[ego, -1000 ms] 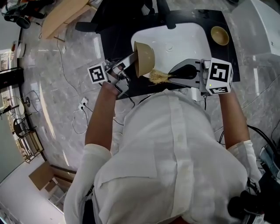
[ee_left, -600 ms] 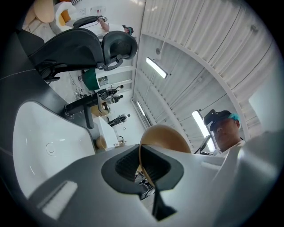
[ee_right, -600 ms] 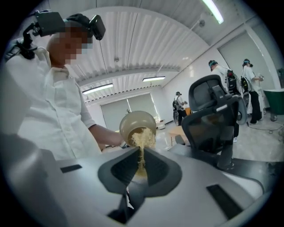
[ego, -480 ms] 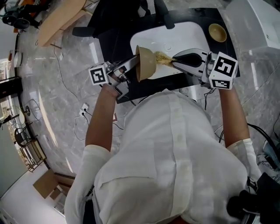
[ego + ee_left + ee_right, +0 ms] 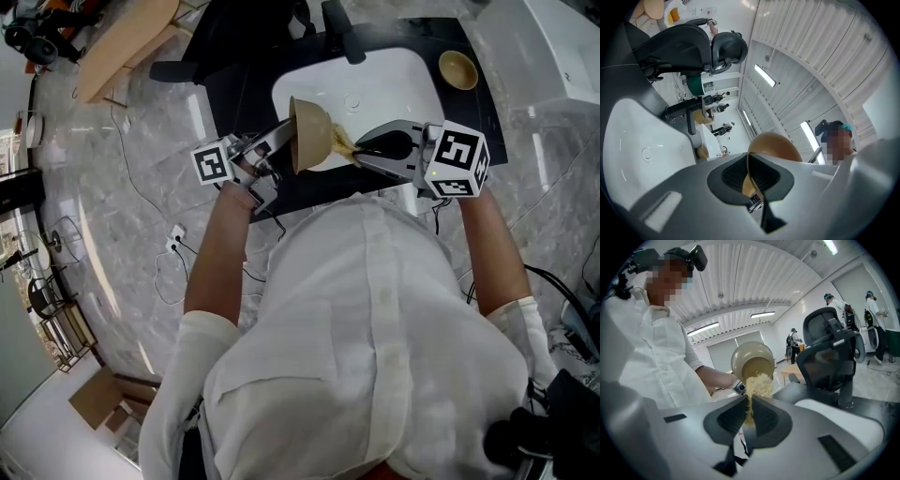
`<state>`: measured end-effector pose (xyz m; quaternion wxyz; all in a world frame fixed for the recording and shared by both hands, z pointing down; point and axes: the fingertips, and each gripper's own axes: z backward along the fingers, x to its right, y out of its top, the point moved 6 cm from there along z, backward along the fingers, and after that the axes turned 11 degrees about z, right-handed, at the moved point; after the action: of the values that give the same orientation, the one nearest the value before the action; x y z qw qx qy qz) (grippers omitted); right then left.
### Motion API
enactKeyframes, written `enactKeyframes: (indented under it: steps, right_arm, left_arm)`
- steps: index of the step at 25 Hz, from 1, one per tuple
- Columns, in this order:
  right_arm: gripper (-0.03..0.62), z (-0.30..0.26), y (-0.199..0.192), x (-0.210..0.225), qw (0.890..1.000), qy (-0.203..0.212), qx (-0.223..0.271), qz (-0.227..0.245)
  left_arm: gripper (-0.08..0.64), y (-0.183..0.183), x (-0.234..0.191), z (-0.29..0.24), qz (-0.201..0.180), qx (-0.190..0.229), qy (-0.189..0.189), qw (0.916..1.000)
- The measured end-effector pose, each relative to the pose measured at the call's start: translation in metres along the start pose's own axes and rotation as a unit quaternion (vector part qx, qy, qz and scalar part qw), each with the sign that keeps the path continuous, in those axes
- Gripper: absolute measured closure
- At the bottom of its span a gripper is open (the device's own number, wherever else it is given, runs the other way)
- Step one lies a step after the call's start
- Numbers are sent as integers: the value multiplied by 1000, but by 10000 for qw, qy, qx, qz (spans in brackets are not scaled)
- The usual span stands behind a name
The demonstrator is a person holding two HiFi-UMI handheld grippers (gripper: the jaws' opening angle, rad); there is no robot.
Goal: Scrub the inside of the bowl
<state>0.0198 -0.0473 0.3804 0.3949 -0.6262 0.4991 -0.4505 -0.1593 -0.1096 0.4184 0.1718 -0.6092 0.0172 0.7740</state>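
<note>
A tan bowl (image 5: 309, 134) is held on its side above the white sink (image 5: 394, 89), mouth facing right. My left gripper (image 5: 291, 131) is shut on its rim; in the left gripper view the rim (image 5: 750, 164) runs between the jaws and the bowl (image 5: 776, 145) rises beyond them. My right gripper (image 5: 358, 150) is shut on a straw-coloured fibre scrubber (image 5: 342, 142), whose tip lies at the bowl's mouth. In the right gripper view the scrubber (image 5: 758, 385) sticks out of the gripper (image 5: 750, 411) against the lower inside of the bowl (image 5: 752, 362).
A second tan bowl (image 5: 457, 68) sits on the dark counter (image 5: 239, 89) right of the sink. A black faucet (image 5: 337, 33) stands at the sink's far edge. A black office chair (image 5: 829, 357) is beyond. Cables (image 5: 173, 234) lie on the marble floor at left.
The right gripper carried the scrubber from below the bowl's rim up to its mouth, then slightly down and left against the inside. The left gripper held the bowl nearly still.
</note>
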Motion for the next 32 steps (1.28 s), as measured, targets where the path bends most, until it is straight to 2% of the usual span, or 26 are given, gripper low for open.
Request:
enactKeyframes:
  steps: [5, 8, 14, 19, 24, 27, 32]
  right_arm:
    - [566, 17, 15, -7, 9992, 348, 204, 32]
    - [566, 27, 18, -6, 9983, 403, 426, 19]
    - [566, 48, 17, 12, 9978, 5, 660, -22]
    - [566, 53, 8, 25, 9985, -181, 511, -125]
    - [566, 46, -2, 17, 9991, 133, 348, -183]
    - [566, 42, -10, 10, 9987, 419, 248, -169]
    - [566, 57, -11, 9, 9978, 554, 319, -198]
  left_arm:
    - [545, -1, -1, -7, 44, 129, 66, 9999]
    - [545, -5, -7, -7, 86, 157, 106, 9998]
    - [545, -16, -13, -18, 202, 176, 113, 9996]
    - [545, -20, -9, -35, 252, 166, -29, 9995]
    - [545, -19, -8, -47, 204, 350, -67, 9992]
    - [545, -16, -13, -48, 149, 469, 97, 9987]
    - [545, -13, -19, -49, 23, 561, 437, 9975]
